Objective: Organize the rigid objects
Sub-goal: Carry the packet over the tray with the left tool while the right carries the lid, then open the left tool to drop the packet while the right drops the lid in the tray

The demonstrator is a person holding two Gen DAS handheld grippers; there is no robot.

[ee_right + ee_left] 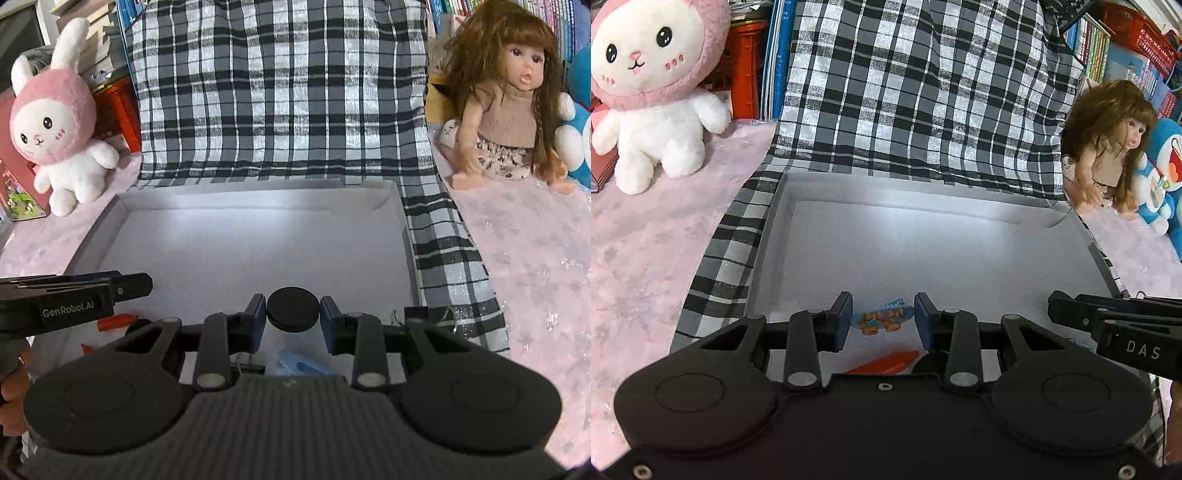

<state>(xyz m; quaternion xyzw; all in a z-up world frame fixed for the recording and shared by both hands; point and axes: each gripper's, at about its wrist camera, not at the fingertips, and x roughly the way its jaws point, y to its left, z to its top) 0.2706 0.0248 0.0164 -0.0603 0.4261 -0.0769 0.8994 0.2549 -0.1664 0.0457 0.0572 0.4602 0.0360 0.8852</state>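
Observation:
My left gripper (883, 320) is shut on a small light-blue toy with orange figures (881, 318), held over the near part of a grey open box (923, 206). My right gripper (293, 310) is shut on a black round disc (293, 309), held over the same box (258, 199). An orange flat piece (886, 362) and a black round piece (929, 363) lie on the box floor below the left gripper. The orange piece also shows in the right wrist view (116, 320). A light-blue item (295, 363) lies under the right gripper. Each gripper's side shows in the other's view.
The box sits on a black-and-white checked cloth (923, 92) over a pink cover (646, 240). A pink-and-white plush rabbit (653, 92) stands at the left. A long-haired doll (517, 107) and a blue plush (1160, 173) sit at the right. Books and red baskets line the back.

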